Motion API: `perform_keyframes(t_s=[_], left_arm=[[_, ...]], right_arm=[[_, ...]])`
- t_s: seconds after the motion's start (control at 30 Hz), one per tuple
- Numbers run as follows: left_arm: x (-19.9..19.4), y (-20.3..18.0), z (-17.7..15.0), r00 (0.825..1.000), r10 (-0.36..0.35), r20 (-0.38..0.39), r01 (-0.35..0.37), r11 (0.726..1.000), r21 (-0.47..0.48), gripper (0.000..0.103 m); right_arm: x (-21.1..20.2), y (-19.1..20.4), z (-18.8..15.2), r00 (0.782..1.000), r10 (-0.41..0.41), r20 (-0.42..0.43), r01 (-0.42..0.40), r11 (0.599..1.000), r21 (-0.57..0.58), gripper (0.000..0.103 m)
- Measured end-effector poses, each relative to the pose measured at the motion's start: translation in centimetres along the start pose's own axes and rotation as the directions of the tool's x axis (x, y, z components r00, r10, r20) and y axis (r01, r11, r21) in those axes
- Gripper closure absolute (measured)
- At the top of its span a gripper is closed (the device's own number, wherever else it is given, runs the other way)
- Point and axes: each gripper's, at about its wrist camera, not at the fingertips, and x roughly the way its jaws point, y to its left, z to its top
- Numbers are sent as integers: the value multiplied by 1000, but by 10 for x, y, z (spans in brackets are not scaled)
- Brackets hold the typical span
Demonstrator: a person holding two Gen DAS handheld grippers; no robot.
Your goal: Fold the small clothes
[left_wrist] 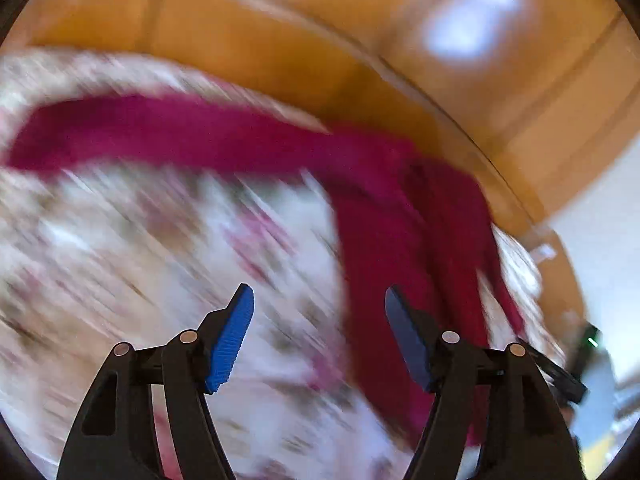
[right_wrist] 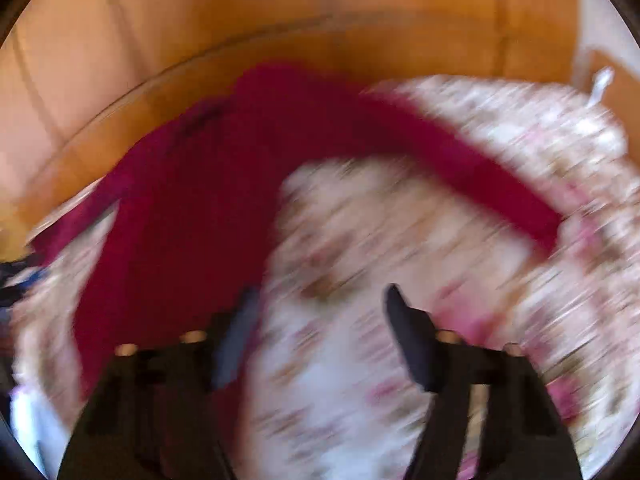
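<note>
A magenta garment (left_wrist: 384, 216) lies on a floral cloth (left_wrist: 160, 240). One long sleeve stretches to the left, the body hangs down at the right. My left gripper (left_wrist: 319, 300) is open and empty above the floral cloth, just left of the garment's body. In the right wrist view the garment (right_wrist: 192, 208) fills the left and a sleeve runs to the right. My right gripper (right_wrist: 320, 300) is open and empty, its left finger over the garment's edge. Both views are blurred by motion.
The floral cloth (right_wrist: 400, 360) covers a rounded surface. A wooden floor (left_wrist: 280, 40) lies beyond it, also in the right wrist view (right_wrist: 320, 20). The other gripper's dark body (left_wrist: 560, 376) shows at the right edge of the left wrist view.
</note>
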Motion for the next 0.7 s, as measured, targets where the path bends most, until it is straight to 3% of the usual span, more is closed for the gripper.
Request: perform_keyframes(t_s=[0.07, 0.2, 0.23, 0.27, 0.3, 0.33, 0.37, 0.53, 0.7], left_arm=[[20, -8, -16, 998, -38, -46, 37, 999, -14, 36], [56, -13, -29, 987, -120, -109, 109, 988, -106, 38], [60, -15, -30, 985, -127, -114, 115, 988, -106, 60], [66, -18, -31, 983, -127, -129, 115, 989, -98, 82], [69, -20, -31, 984, -124, -130, 112, 989, -95, 88], [67, -22, -32, 985, -127, -113, 117, 989, -93, 91], [64, -24, -31, 986, -130, -100, 122, 989, -88, 92], [-3, -32, -9, 983, -183, -2, 183, 983, -15, 94], [-79, -36, -6, 984, -171, 52, 168, 984, 59, 94]], right_arm=[[13, 16, -14, 996, 76, -54, -77, 997, 0, 45], [42, 41, -34, 980, 113, -162, -118, 993, -22, 44], [45, 45, -39, 982, 97, -162, -106, 993, -45, 45], [44, 51, -41, 985, 80, -154, -93, 993, -73, 54], [44, 56, -42, 985, 80, -153, -95, 991, -91, 62], [42, 60, -43, 984, 90, -156, -106, 990, -97, 81], [39, 62, -41, 983, 95, -156, -111, 988, -104, 94], [8, 66, -27, 990, 118, -79, -130, 977, -167, 94], [-37, 54, -16, 987, 158, -5, -156, 971, -182, 95]])
